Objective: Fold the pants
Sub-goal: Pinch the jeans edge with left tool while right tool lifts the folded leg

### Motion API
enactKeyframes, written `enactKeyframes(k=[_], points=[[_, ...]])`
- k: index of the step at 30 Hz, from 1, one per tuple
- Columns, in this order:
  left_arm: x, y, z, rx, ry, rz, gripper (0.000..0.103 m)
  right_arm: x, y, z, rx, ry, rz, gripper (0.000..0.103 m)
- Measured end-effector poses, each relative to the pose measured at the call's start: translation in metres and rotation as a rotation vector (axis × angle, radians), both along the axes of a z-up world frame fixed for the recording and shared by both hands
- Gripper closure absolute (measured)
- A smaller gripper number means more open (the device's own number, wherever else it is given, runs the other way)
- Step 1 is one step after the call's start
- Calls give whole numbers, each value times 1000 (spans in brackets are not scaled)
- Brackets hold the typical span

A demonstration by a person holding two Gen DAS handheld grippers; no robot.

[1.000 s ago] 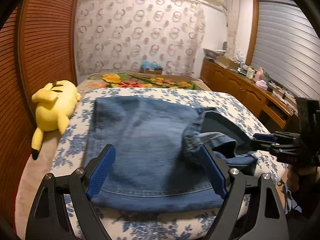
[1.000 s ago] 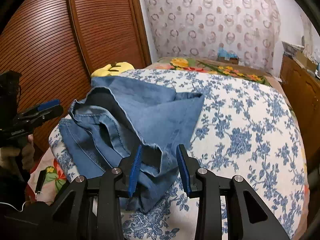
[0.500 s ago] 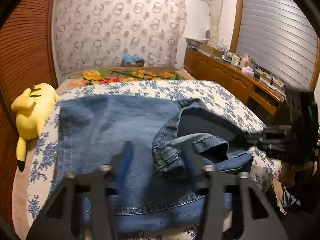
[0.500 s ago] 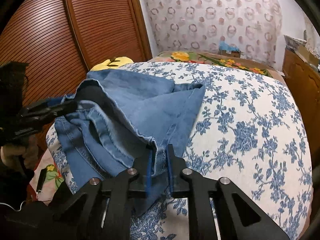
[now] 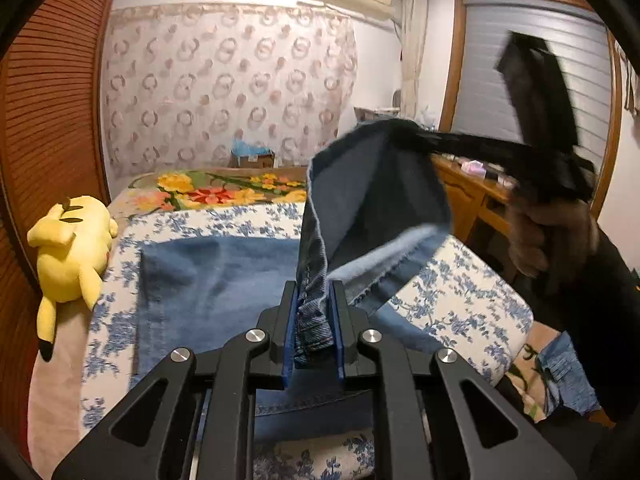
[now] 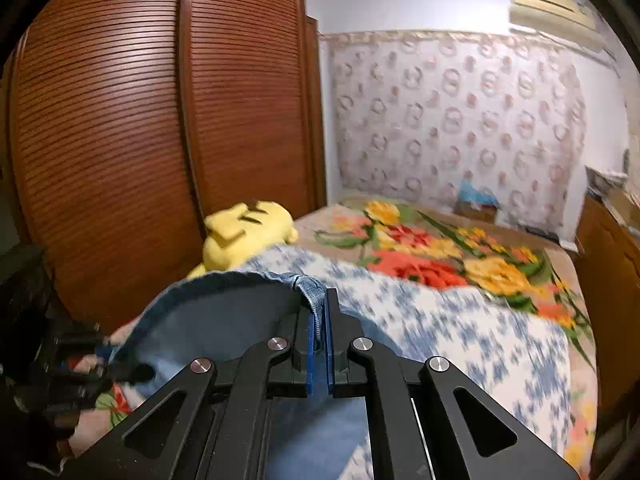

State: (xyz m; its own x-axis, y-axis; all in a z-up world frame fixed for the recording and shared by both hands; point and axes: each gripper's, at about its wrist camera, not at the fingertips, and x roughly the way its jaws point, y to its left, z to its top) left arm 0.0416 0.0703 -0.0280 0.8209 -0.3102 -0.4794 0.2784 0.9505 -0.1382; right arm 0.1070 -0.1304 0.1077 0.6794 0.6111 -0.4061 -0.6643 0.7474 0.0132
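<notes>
Both clamped on denim: left gripper (image 5: 314, 316) and right gripper (image 6: 319, 334) lift the blue denim pants (image 5: 224, 276) end off the near edge of the floral-quilted bed (image 5: 476, 292); fold runs toward far edge.

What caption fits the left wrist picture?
Both claws, left claw and right claw, lift blue denim pants off the flowery bed.
</notes>
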Motion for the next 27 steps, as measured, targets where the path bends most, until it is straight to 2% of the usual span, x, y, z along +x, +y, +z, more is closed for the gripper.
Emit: enactKeyframes(k=[3, 7, 16, 24, 27], points=[[-9, 7, 3, 4, -6, 14, 87, 8, 21, 10, 1, -9, 35, 99], [-13, 19, -4, 0, 5, 40, 87, 28, 50, 4, -25, -13, 72, 99], [-5, 47, -42, 10, 92, 117, 87, 76, 93, -22, -117, 46, 140, 99], [-7, 75, -67, -12, 159, 187, 86, 104, 155, -38, -213, 86, 183, 99], [-7, 82, -68, -21, 162, 203, 80, 109, 169, -43, -254, 89, 180, 99]])
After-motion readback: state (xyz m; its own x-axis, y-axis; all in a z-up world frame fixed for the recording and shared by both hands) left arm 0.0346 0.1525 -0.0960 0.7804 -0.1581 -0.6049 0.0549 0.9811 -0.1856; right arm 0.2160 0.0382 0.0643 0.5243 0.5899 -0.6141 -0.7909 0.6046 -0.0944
